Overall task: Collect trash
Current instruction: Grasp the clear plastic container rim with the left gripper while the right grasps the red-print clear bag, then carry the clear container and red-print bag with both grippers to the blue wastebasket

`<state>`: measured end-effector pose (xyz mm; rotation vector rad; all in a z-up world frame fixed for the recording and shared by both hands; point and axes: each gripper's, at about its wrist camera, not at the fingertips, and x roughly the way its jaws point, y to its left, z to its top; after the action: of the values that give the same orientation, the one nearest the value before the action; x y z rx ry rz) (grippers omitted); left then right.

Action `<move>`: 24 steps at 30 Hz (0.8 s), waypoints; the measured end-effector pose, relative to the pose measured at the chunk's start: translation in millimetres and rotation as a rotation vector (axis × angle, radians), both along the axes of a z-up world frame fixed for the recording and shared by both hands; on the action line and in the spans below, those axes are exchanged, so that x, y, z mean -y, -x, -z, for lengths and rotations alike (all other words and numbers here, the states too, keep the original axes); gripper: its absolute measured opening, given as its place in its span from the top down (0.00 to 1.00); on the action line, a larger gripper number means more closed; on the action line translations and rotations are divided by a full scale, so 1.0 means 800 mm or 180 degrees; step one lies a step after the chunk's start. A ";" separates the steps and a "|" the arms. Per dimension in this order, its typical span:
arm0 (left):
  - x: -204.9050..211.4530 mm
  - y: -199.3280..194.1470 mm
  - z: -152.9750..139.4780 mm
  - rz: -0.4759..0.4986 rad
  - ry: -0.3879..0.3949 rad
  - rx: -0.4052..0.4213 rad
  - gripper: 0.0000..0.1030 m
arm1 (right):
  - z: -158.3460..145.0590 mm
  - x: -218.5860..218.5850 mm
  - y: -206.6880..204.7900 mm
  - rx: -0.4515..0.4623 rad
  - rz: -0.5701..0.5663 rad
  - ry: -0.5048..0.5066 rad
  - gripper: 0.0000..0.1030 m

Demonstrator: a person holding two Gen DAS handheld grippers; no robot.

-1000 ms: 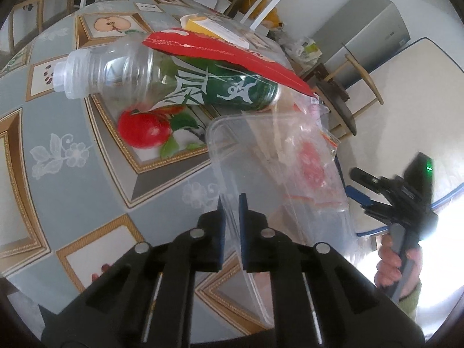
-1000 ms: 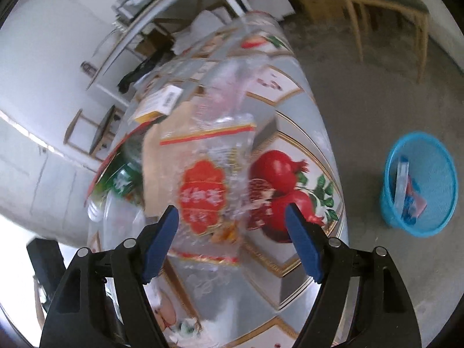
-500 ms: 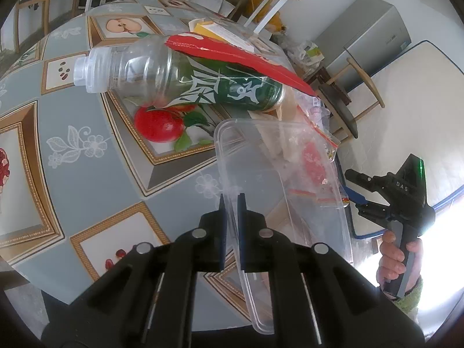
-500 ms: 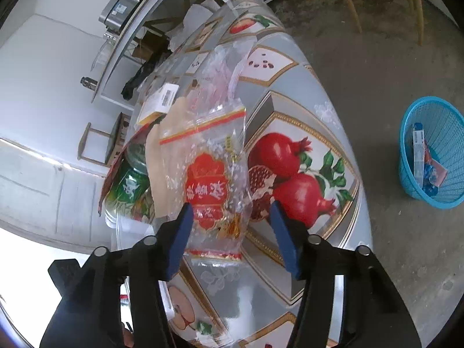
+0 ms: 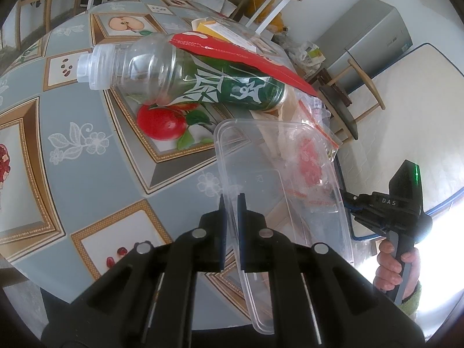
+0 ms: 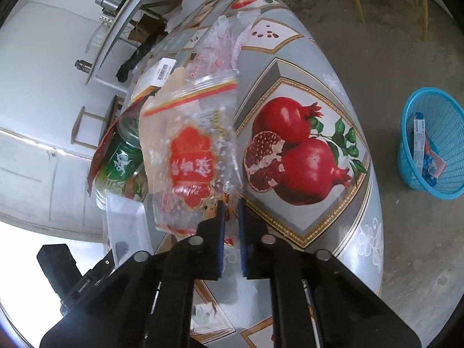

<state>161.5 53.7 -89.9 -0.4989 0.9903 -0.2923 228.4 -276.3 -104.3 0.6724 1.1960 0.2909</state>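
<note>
My left gripper (image 5: 230, 200) is shut on the rim of a clear plastic container (image 5: 290, 179) held over the table edge. My right gripper (image 6: 231, 203) is shut on the lower corner of a clear zip bag with a red label (image 6: 191, 156), which lies on the table; the bag also shows through the container in the left wrist view (image 5: 311, 159). An empty green-labelled plastic bottle (image 5: 185, 81) lies on its side with a red wrapper (image 5: 240, 55) over it. The bottle also shows in the right wrist view (image 6: 121, 156). A blue trash basket (image 6: 432, 142) stands on the floor.
The table wears a grey fruit-print cloth (image 5: 72, 145). A yellow-and-white box (image 5: 229, 32) and a thin clear bag (image 6: 229, 40) lie farther back. Wooden chairs (image 5: 345, 98) and shelves stand beyond the table. The basket holds some wrappers.
My right gripper has moved in and closed from wide open onto the zip bag's corner. My left gripper keeps its hold on the container, which has shifted little.
</note>
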 end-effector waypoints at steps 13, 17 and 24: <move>-0.002 0.001 -0.001 -0.0018 0.0001 0.0011 0.95 | -0.041 0.017 0.038 0.0276 0.0082 -0.0036 0.96; -0.002 0.003 -0.004 -0.0025 -0.0004 0.0038 0.95 | -0.054 0.021 0.047 0.0362 0.0105 -0.0032 0.96; -0.003 0.009 -0.010 -0.0038 -0.0008 0.0090 0.95 | -0.071 0.029 0.061 0.0477 0.0140 -0.0018 0.96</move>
<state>153.9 56.1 -81.9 -0.4971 0.9596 -0.2866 179.6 -299.6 -47.2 0.6694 1.0365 0.3028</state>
